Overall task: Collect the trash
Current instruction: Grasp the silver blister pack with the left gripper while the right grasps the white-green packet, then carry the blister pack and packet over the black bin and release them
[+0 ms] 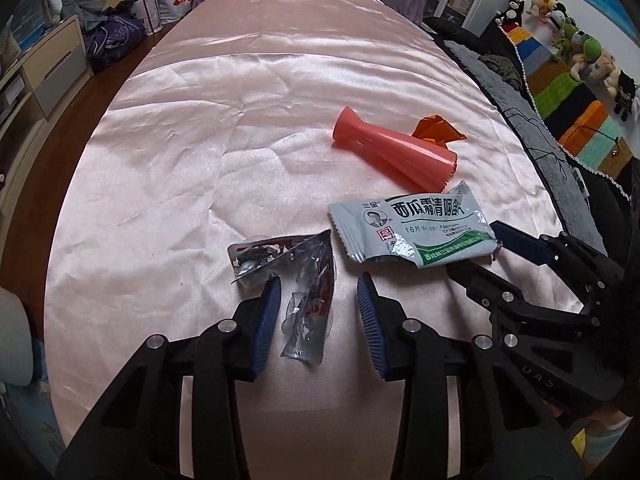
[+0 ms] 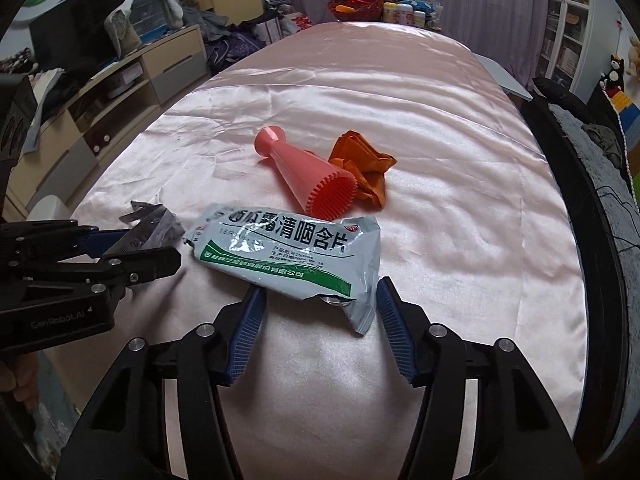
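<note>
A crumpled clear and silver wrapper (image 1: 304, 296) lies on the pink satin cloth (image 1: 256, 128). My left gripper (image 1: 318, 284) is open, its blue pads on either side of that wrapper. A torn grey-green lozenge packet (image 2: 296, 256) lies to its right, also in the left wrist view (image 1: 416, 232). My right gripper (image 2: 320, 292) is open, its pads on either side of the packet's near torn end. A pink ribbed cone (image 2: 316, 176) lies on its side behind the packet. Crumpled orange paper (image 2: 364, 164) lies against it.
The cloth (image 2: 460, 200) covers a long table. Bottles and a red basket (image 2: 360, 4) stand at its far end. A low cabinet (image 2: 120, 80) with clutter runs along the left. A dark sofa with a striped blanket and plush toys (image 1: 576, 80) lies on the right.
</note>
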### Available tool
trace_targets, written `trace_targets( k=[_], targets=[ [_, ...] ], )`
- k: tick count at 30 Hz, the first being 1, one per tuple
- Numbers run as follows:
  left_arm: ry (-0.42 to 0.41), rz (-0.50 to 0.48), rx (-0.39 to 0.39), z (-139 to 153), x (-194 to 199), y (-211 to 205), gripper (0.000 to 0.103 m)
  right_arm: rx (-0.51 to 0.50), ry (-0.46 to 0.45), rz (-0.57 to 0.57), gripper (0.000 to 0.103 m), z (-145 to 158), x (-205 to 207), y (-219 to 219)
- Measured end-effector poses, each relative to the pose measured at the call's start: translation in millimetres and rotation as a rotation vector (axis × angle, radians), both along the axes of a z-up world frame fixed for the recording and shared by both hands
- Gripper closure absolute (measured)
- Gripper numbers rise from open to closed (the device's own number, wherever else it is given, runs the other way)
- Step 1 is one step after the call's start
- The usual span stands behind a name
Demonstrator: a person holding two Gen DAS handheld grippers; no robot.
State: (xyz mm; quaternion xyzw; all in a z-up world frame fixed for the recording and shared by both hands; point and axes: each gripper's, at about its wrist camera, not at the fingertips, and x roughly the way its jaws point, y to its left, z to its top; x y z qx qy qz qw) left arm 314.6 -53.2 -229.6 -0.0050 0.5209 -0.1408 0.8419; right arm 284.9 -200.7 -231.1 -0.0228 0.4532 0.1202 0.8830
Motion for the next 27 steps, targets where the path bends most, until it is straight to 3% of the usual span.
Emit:
trace_targets(
  k=[5,8,19,27],
  targets=[
    [-0.002,-0.014,0.001,0,10,1,0.078,-0.004,0.001,0.03,0.079,-1,8,7],
    [-0.003,-0.015,-0.007,0,12,4,0.081,0.01,0.004,0.031,0.084,-1,12,7],
    [-0.024,0.004,-0.015,11,-8,20,0.084,0.035,0.014,-0.011,0.088,5,-1,-2],
    [-0.087,-0.006,-0.011,43,-56,26,0.084,0.091,0.004,-0.049,0.088,27,-48,-12]
  ],
)
